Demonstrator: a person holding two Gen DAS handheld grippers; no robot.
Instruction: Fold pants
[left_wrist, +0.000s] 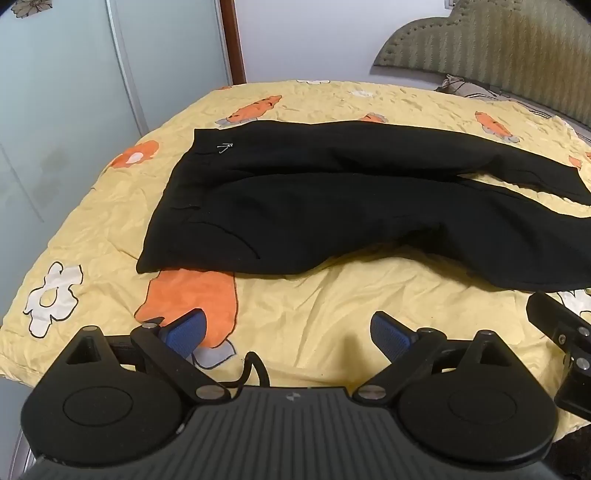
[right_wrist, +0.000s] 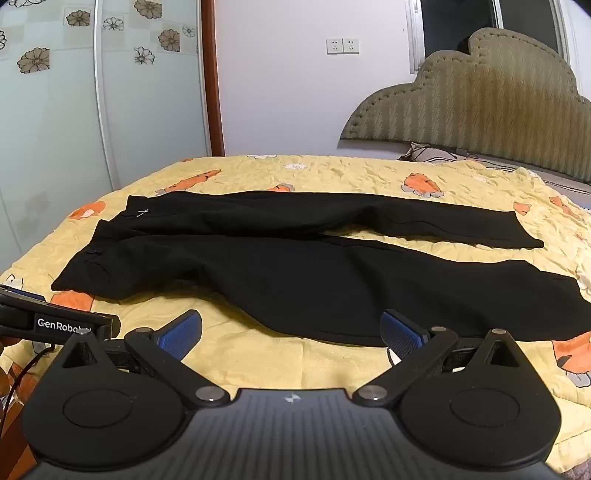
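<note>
Holding both tools low over the near edge of the bed, we keep the left hand-held gripper (left_wrist: 287, 334) spread wide, its blue pads (left_wrist: 183, 332) apart with nothing between them, only the yellow bedspread (left_wrist: 332, 314) showing in the gap. The right hand-held gripper (right_wrist: 291, 334) stands just as wide and empty, its right pad close to the near hem of the pants but not touching it as far as we can tell. Beside our right tool, at its left, we see the side of the left one, and at the right edge of the left wrist view part of the right one shows.

Just ahead of both tools lie the black pants (right_wrist: 295, 266), flat on the bedspread and stretched crosswise: waistband (left_wrist: 184, 184) ahead and to the left of the left hand-held gripper, the two legs running off to the right. The legs lie side by side, parting toward the cuffs, with a wedge of yellow cloth between them. A small white logo (left_wrist: 224, 147) sits near the waistband.

Beyond the pants the bedspread carries orange carrot prints (right_wrist: 421, 184). Farther off to the right rises a padded headboard (right_wrist: 480, 110); to the left, sliding wardrobe doors (right_wrist: 55, 147).
</note>
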